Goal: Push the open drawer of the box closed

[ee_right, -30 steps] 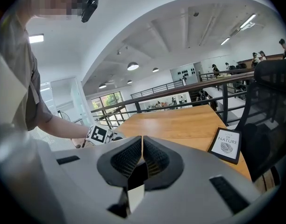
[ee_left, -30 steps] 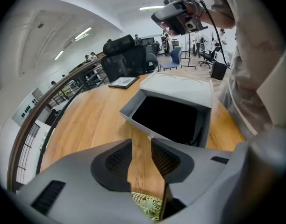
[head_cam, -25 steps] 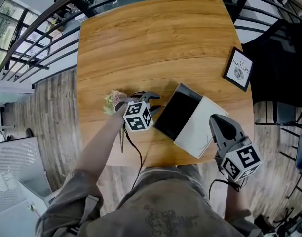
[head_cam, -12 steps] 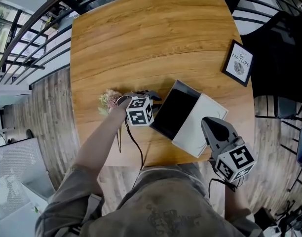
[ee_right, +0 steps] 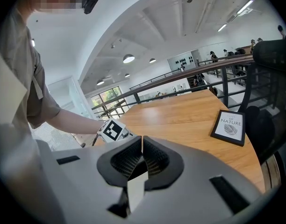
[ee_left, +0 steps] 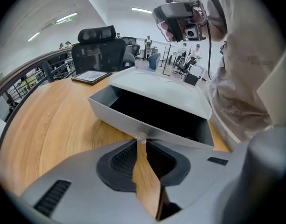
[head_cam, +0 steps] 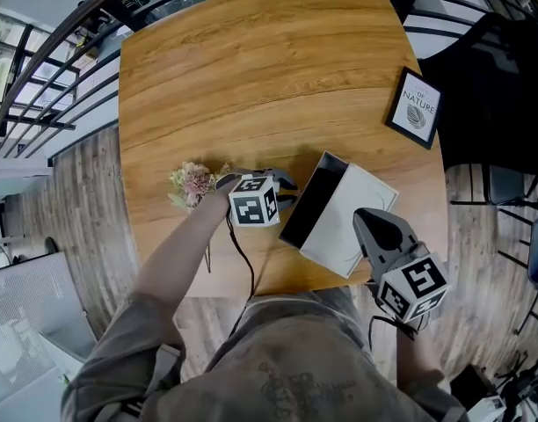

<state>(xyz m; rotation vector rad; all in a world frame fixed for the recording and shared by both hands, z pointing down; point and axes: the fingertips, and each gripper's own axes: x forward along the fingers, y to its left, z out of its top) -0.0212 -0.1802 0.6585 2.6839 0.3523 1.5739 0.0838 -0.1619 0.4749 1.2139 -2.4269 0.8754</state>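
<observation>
A white box (head_cam: 355,220) lies on the wooden table (head_cam: 251,69), its grey drawer (head_cam: 310,205) standing partly out toward the left. In the left gripper view the drawer front (ee_left: 119,119) fills the middle, with a small clear knob (ee_left: 141,137) right at my left gripper's (ee_left: 141,143) tips. Those jaws are closing, a narrow gap still between them, and I see no firm pinch on the knob. In the head view the left gripper (head_cam: 289,188) touches the drawer front. My right gripper (head_cam: 368,220) hovers shut and empty over the box's near end.
A dried flower sprig (head_cam: 192,183) lies just left of the left gripper. A black-framed print (head_cam: 413,110) sits near the table's right edge, and shows too as the print (ee_right: 229,126) in the right gripper view. Railings and floor surround the table.
The drawer has slid further into the box, showing less dark interior. My left gripper followed it to the right and its jaws narrowed. The right gripper shifted slightly left.
</observation>
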